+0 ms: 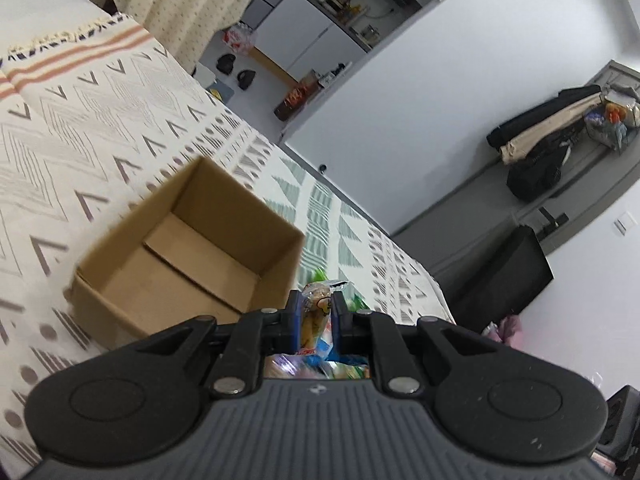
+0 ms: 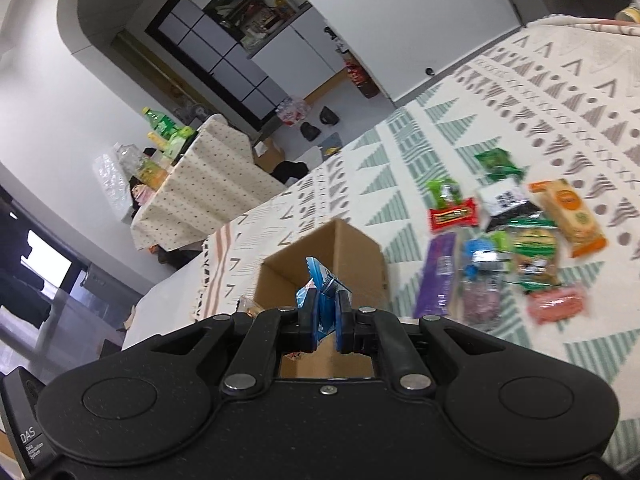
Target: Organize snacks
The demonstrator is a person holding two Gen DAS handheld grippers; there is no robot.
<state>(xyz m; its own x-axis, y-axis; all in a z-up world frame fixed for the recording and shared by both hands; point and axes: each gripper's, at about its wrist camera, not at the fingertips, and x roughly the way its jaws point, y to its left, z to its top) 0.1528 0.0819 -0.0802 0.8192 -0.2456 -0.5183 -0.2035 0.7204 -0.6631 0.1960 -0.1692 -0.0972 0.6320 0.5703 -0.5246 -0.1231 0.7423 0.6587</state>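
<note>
While the open cardboard box (image 1: 188,256) sits ahead-left of it, left gripper (image 1: 316,312) clamps a crinkly yellow snack packet (image 1: 316,308), long axis pointing forward. Right gripper (image 2: 326,312) pinches a glossy blue sachet (image 2: 322,280), upright, over the box; loose wrappers (image 2: 516,236) lie right on patterned cloth (image 2: 560,92).

We see a plain brown cardboard box (image 1: 188,252) at centre left, on a cream cloth (image 1: 80,128) patterned with grey chevrons, green striped triangles and orange stripes.
</note>
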